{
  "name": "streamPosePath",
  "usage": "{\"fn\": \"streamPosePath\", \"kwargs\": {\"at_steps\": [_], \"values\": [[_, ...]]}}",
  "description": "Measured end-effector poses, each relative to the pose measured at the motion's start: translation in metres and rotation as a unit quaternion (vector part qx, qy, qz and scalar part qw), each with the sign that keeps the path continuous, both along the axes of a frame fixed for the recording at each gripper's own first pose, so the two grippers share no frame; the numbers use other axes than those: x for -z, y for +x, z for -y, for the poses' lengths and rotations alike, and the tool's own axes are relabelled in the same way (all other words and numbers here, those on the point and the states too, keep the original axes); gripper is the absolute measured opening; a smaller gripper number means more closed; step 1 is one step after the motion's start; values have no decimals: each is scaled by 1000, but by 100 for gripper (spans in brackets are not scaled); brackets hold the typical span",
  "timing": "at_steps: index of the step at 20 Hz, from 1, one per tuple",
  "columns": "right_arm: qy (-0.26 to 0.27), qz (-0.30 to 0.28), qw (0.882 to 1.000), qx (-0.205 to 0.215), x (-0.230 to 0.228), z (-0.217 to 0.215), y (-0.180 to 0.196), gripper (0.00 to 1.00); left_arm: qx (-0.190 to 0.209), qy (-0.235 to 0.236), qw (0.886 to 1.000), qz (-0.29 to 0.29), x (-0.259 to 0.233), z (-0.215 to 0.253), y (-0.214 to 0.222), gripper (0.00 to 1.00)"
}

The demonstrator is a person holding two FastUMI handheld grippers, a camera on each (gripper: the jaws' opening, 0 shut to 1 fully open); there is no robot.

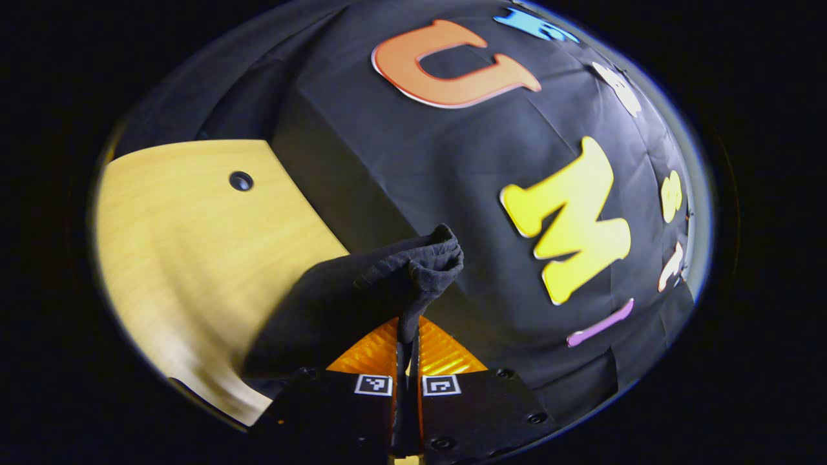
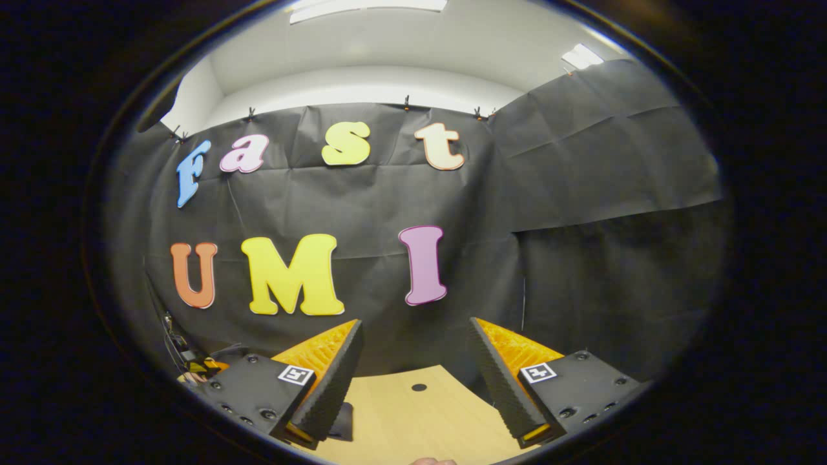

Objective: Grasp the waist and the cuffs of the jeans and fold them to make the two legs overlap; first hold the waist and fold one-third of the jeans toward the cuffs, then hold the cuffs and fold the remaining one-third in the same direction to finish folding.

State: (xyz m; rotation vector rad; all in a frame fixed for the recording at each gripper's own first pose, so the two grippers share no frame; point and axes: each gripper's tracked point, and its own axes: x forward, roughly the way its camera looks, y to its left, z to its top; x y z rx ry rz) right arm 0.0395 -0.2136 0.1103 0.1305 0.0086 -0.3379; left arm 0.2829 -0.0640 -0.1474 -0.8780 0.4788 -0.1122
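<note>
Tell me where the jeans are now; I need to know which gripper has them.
In the left gripper view the jeans are pinched in the left gripper, bunched above its fingers, draping left toward the wooden table.

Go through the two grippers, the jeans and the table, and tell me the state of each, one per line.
Left gripper: shut on the jeans.
Jeans: dark, bunched, lifted above the table.
Right gripper: open, holding nothing.
Table: wooden, partly covered by the jeans.
</note>
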Motion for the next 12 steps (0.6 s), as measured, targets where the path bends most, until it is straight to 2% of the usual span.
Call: {"fn": "streamPosePath", "kwargs": {"at_steps": [3, 4, 7, 12], "values": [[-3, -3, 1000, 22, 0, 18, -19, 96, 43, 11, 999, -10, 16, 55, -12, 3], [-3, -5, 1000, 30, -1, 23, -26, 100, 56, 16, 998, -20, 28, 71, -18, 3], [-10, -13, 998, 57, 5, 42, -45, 100, 86, 24, 994, -60, 72, 113, -40, 3], [-5, -31, 995, 91, 8, 64, -69, 100, 112, 113, 982, -106, 138, 134, -70, 3]]}}
